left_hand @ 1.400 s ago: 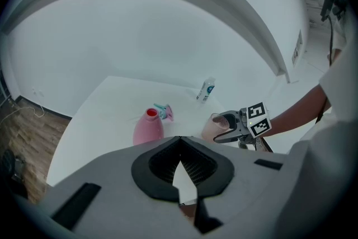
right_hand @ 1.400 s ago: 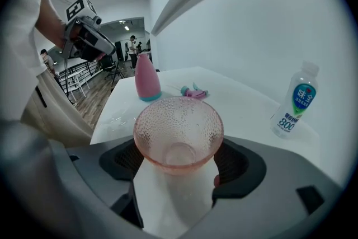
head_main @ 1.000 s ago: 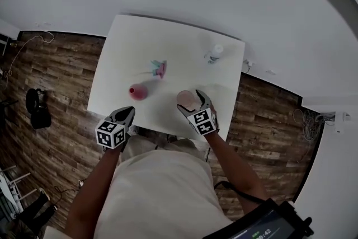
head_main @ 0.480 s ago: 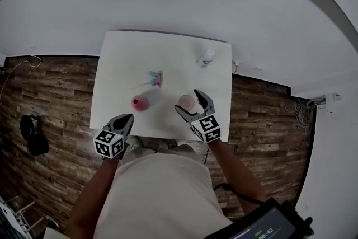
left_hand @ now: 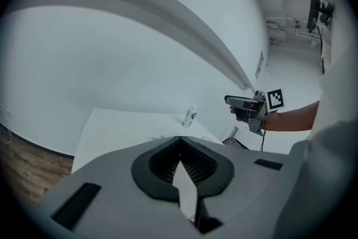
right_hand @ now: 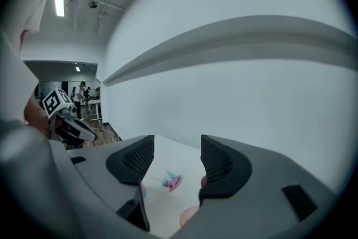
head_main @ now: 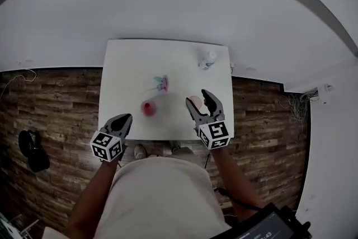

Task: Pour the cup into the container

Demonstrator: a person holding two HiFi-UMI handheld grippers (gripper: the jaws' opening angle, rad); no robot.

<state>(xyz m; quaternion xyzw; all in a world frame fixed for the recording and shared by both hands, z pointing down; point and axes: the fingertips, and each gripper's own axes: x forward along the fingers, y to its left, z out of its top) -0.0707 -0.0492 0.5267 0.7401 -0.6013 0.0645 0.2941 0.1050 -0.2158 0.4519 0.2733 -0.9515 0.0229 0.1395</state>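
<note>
Presently pink cup (head_main: 193, 101) between right gripper's (head_main: 197, 97) closing jaws, pads not touching.

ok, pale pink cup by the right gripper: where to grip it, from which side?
Grip the pale pink cup across its round side wall, coming in from the near edge of the table, where the right gripper sits. It looks upright, mouth up, so a side grip leaves the rim free to pour. The jaws are closing, no pad on the cup yet.
</note>
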